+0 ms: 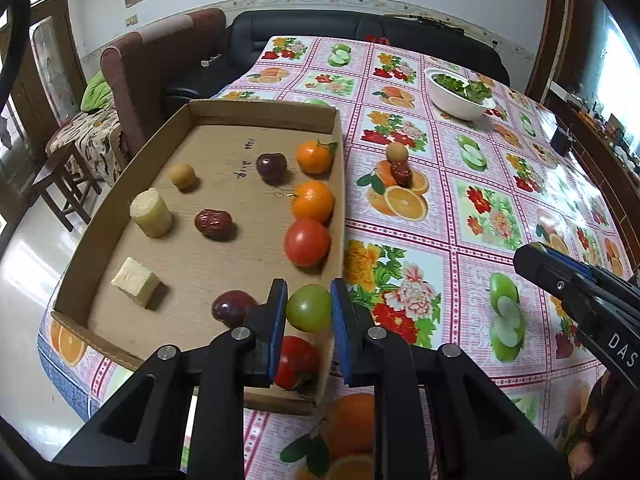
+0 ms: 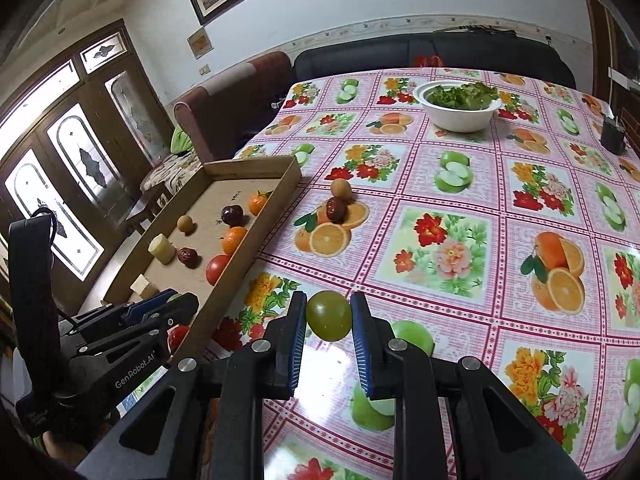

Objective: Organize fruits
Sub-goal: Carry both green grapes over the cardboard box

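Okay, left wrist view: my left gripper (image 1: 309,308) is clamped on a green tomato (image 1: 309,307), over the near right corner of the cardboard tray (image 1: 120,200). Inside the tray, along its right wall: red tomato (image 1: 307,242), two oranges. Right wrist view: my right gripper (image 2: 329,315) is pinching another green fruit (image 2: 329,314), above the tablecloth (image 2: 460,184), right of the tray.
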